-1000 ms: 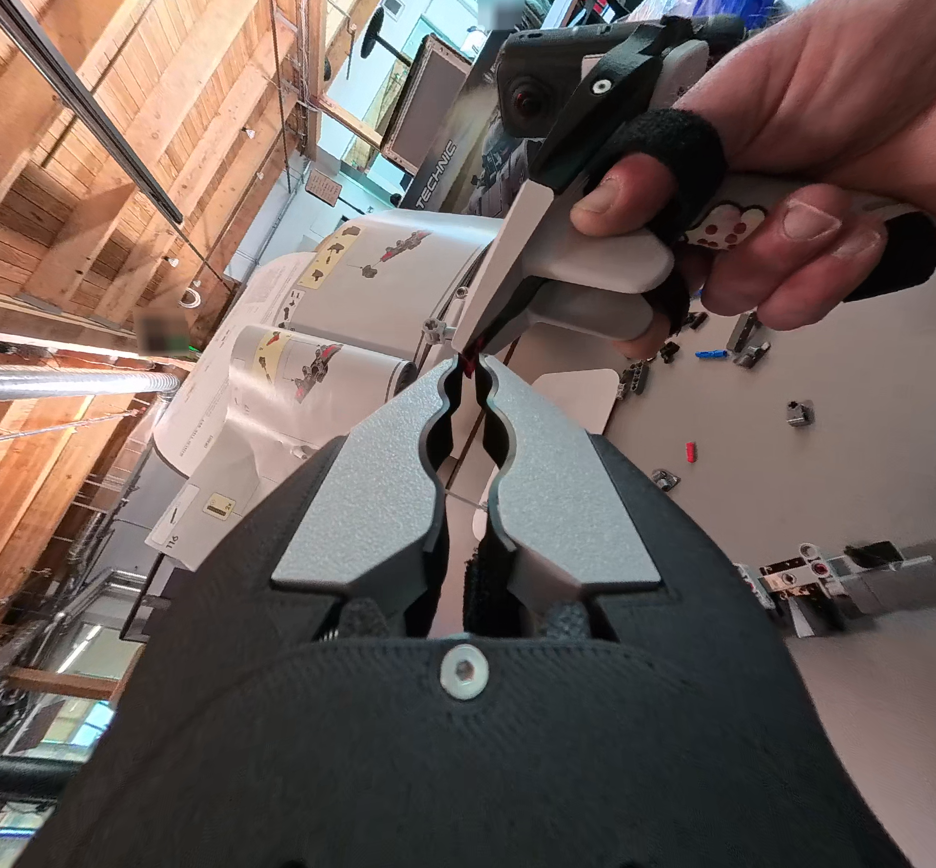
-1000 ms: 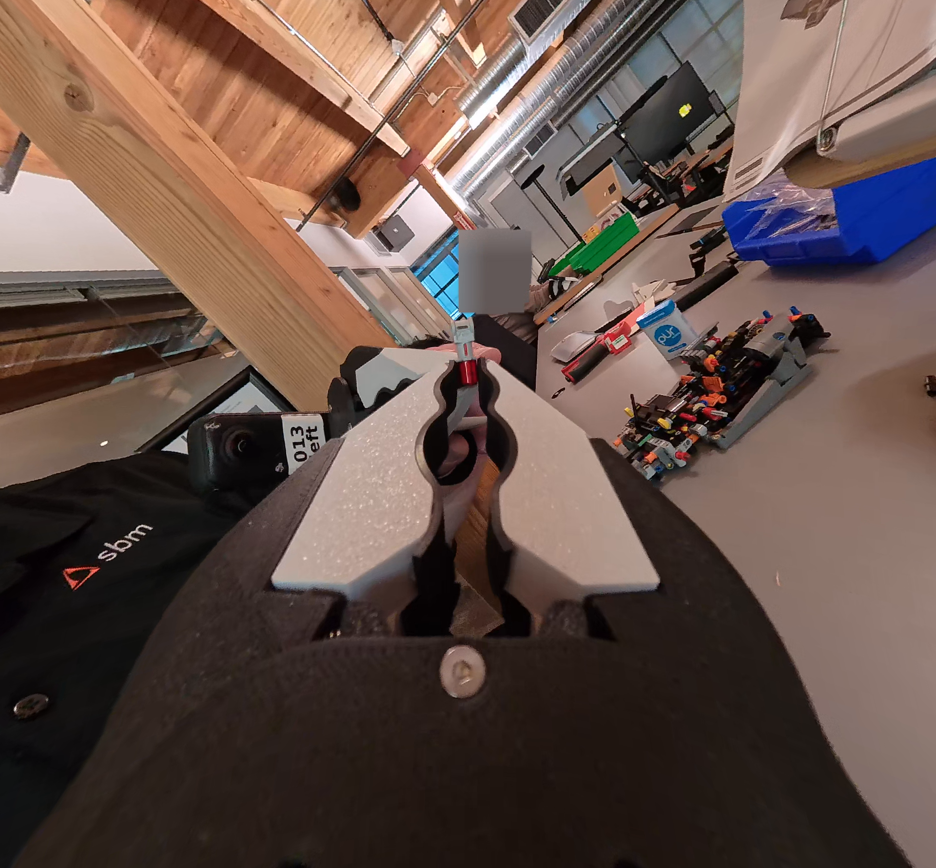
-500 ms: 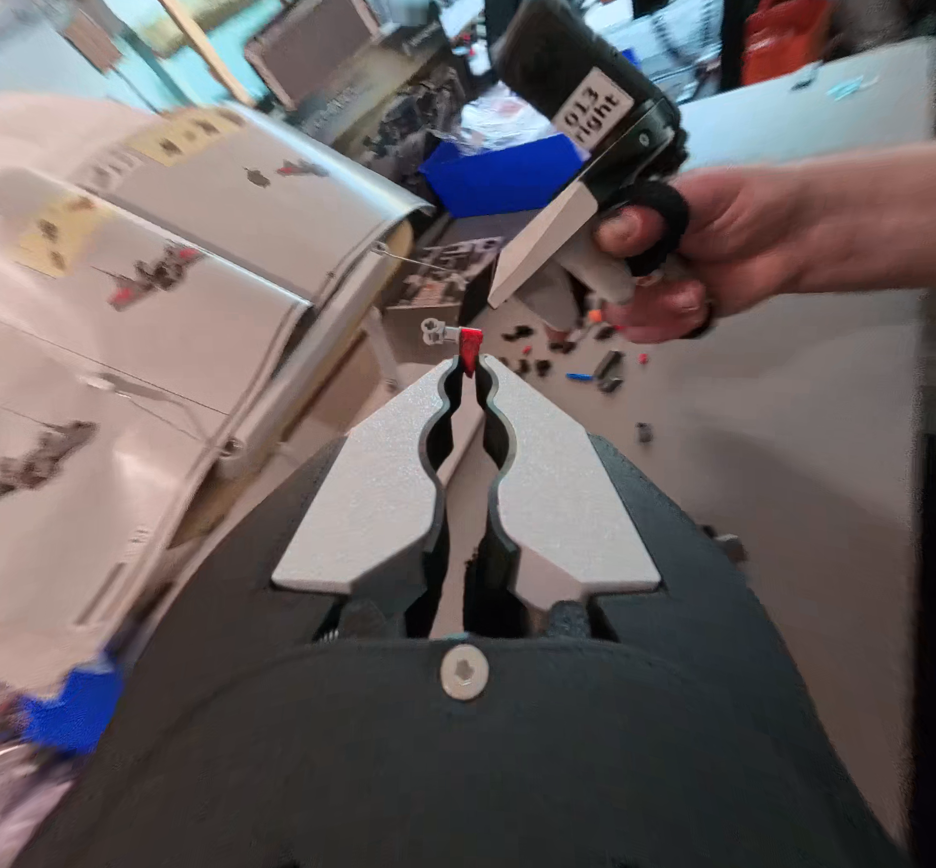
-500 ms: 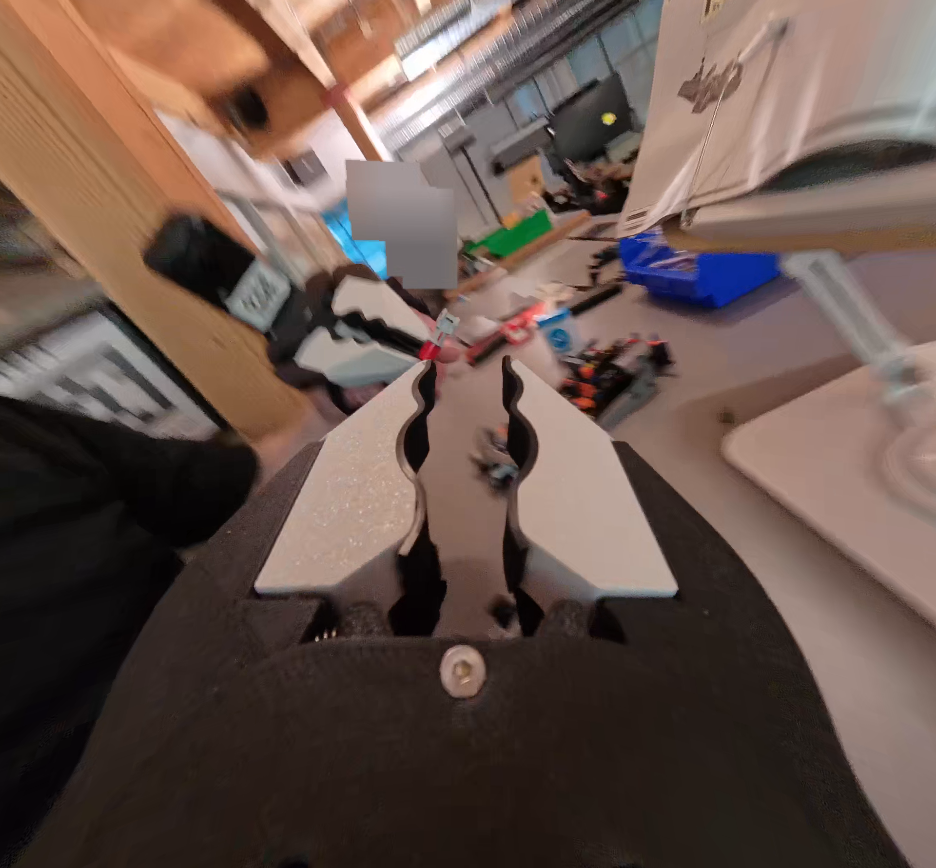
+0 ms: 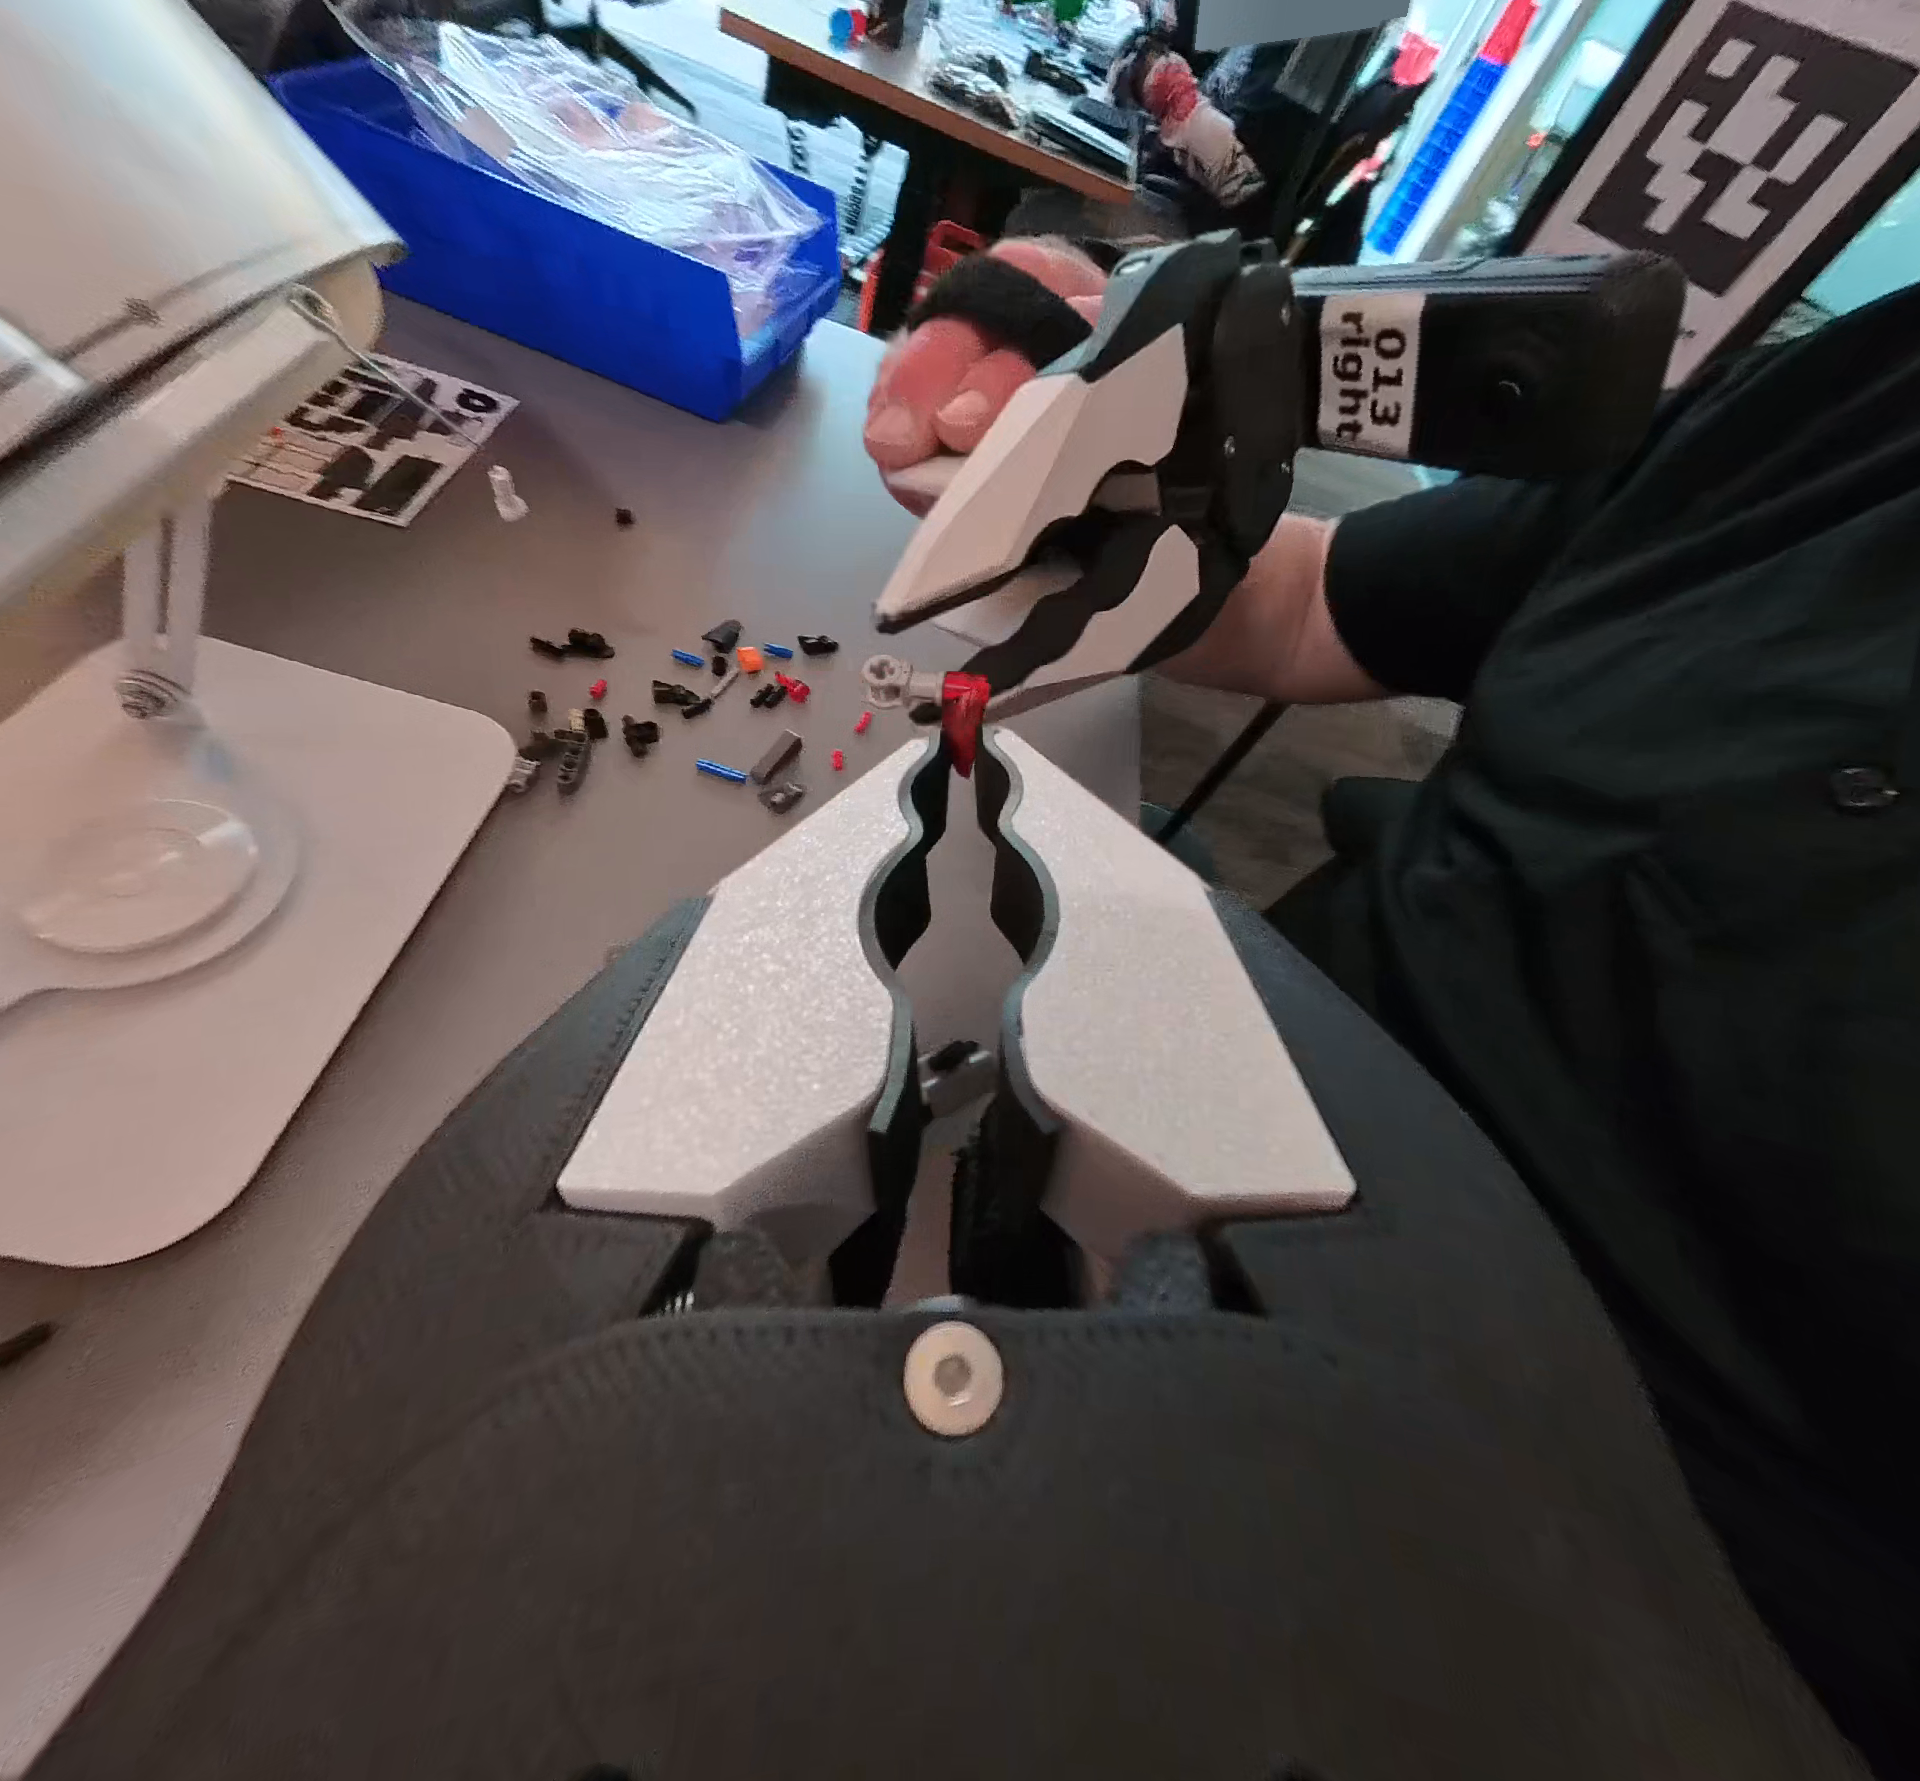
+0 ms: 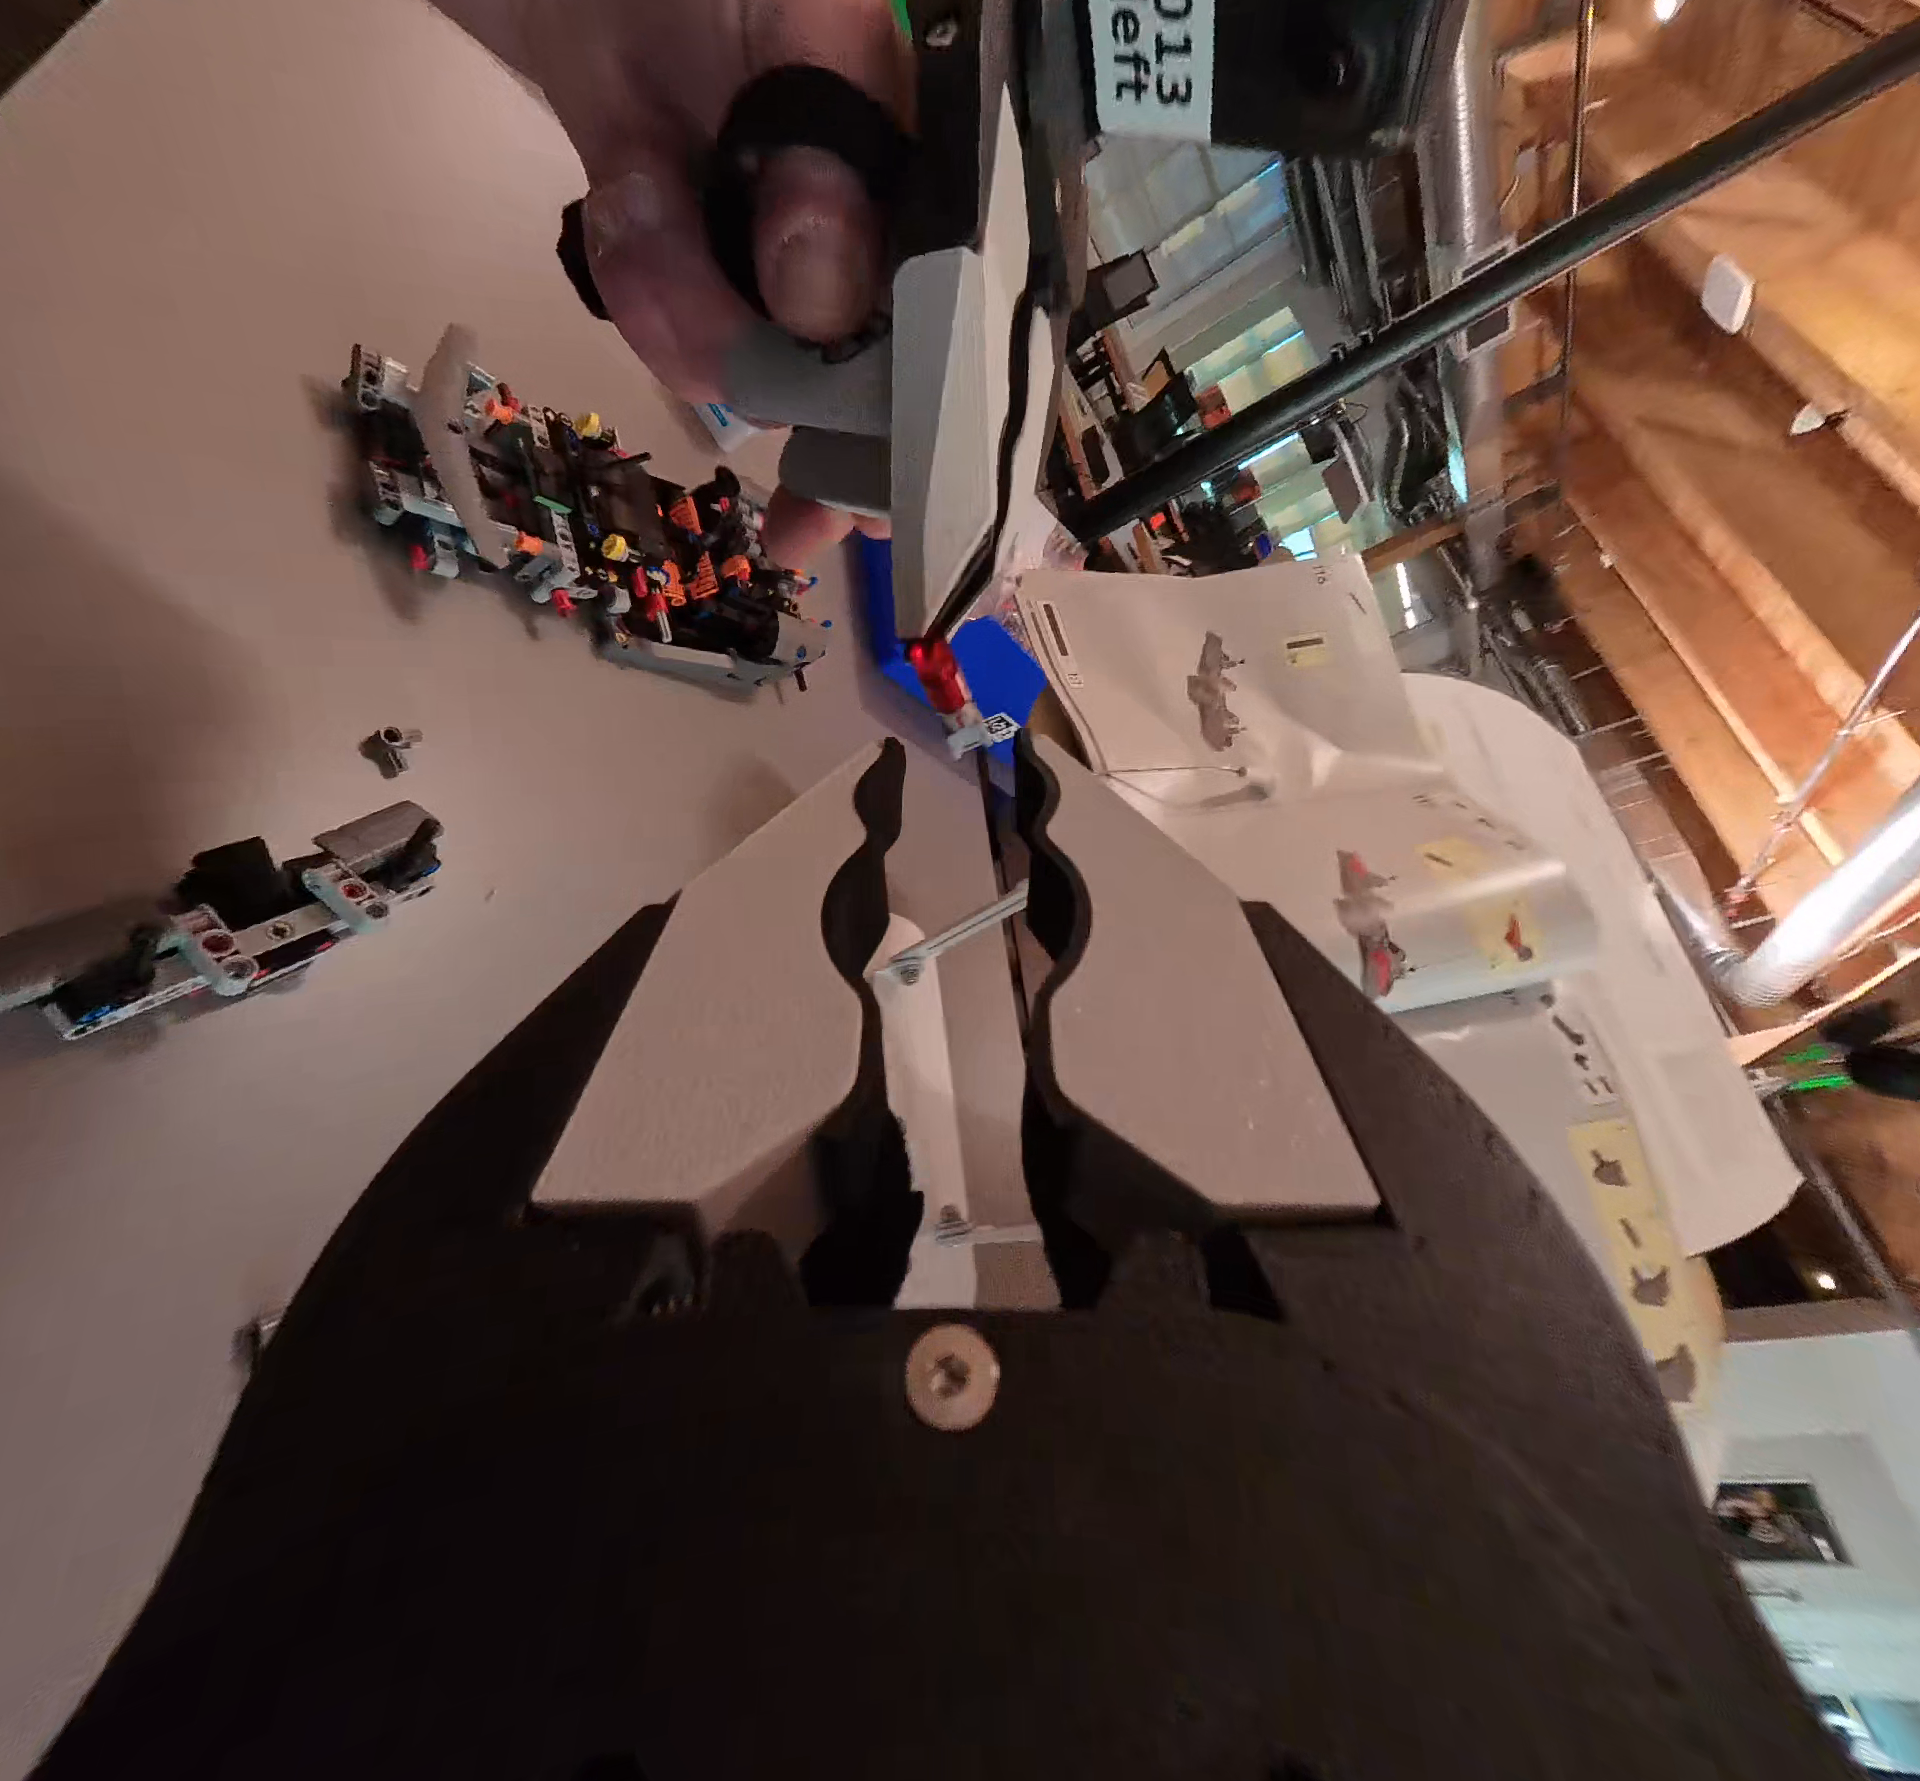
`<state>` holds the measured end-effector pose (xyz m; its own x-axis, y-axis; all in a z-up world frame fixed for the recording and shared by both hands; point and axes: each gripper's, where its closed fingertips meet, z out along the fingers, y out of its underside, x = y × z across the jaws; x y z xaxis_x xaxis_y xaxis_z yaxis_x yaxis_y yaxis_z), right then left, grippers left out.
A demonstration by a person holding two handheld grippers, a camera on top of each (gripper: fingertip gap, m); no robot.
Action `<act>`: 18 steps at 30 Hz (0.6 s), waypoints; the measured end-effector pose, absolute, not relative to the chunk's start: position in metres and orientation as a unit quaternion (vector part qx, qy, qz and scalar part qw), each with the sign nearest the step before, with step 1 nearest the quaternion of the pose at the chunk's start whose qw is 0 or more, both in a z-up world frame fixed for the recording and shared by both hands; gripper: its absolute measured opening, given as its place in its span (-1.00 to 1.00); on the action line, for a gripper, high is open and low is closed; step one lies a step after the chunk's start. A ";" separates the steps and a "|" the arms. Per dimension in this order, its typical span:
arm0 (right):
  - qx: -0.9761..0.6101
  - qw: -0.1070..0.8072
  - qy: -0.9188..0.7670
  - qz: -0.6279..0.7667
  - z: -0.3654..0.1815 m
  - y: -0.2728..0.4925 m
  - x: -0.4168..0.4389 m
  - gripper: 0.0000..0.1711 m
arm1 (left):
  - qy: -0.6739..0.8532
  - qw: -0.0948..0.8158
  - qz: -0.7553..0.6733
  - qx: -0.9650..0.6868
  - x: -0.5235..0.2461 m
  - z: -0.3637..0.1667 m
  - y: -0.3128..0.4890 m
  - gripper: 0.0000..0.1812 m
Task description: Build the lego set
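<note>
My left gripper [image 5: 958, 744] is shut on a small red lego piece [image 5: 964, 713] with a light grey connector [image 5: 894, 682] sticking out to its left, held in the air above the table. My right gripper [image 6: 956, 755] is open and empty, its tips just short of the red piece [image 6: 935, 677], which hangs from the left gripper's tips [image 6: 925, 635]. In the left wrist view the right gripper [image 5: 940, 640] hovers just above and behind the piece. A large partly built lego model [image 6: 582, 505] lies on the grey table [image 6: 260, 173].
Loose small lego pieces [image 5: 707, 692] are scattered on the table. A smaller grey sub-assembly [image 6: 239, 910] and a single grey piece [image 6: 393, 744] lie apart. A blue bin [image 5: 582, 277], a sticker sheet [image 5: 374, 443], the booklet stand's white base [image 5: 208, 900] and the open instruction booklet [image 6: 1247, 692] are nearby. The tips of both grippers are at nearly the same place. The large partly built lego model [image 6: 582, 505] is about equally far from each gripper, around 25 centimetres.
The right gripper, shut at the red piece a second ago, has opened and drawn slightly back. Both grippers have swung round and tilted down toward the table. The left still holds the piece.
</note>
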<state>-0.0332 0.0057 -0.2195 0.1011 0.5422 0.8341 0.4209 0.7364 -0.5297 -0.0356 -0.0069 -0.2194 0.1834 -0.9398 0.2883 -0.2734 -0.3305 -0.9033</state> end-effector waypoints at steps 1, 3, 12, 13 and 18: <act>-0.354 0.648 -0.674 0.037 -0.221 0.005 -0.034 -0.78 | 0.450 0.356 -0.464 -0.675 -0.035 -0.221 -0.009 -0.97; -0.341 0.649 -0.679 0.020 -0.222 0.004 -0.036 -0.78 | 0.446 0.344 -0.481 -0.672 -0.033 -0.221 -0.012 -0.97; -0.364 0.647 -0.666 0.070 -0.215 0.009 -0.032 -0.94 | 0.415 0.376 -0.490 -0.668 -0.035 -0.211 -0.004 -0.80; -0.366 0.648 -0.663 0.083 -0.213 0.009 -0.031 -0.94 | 0.414 0.385 -0.483 -0.669 -0.039 -0.210 -0.003 -0.79; -0.371 0.647 -0.656 0.114 -0.206 0.010 -0.029 -0.94 | 0.412 0.417 -0.449 -0.675 -0.052 -0.215 -0.008 -0.80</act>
<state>-0.0293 0.0104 -0.2055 0.1137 0.6349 0.7642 0.3387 0.6983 -0.6306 -0.0523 -0.0078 -0.2155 0.2585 -0.9297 0.2623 -0.1818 -0.3135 -0.9320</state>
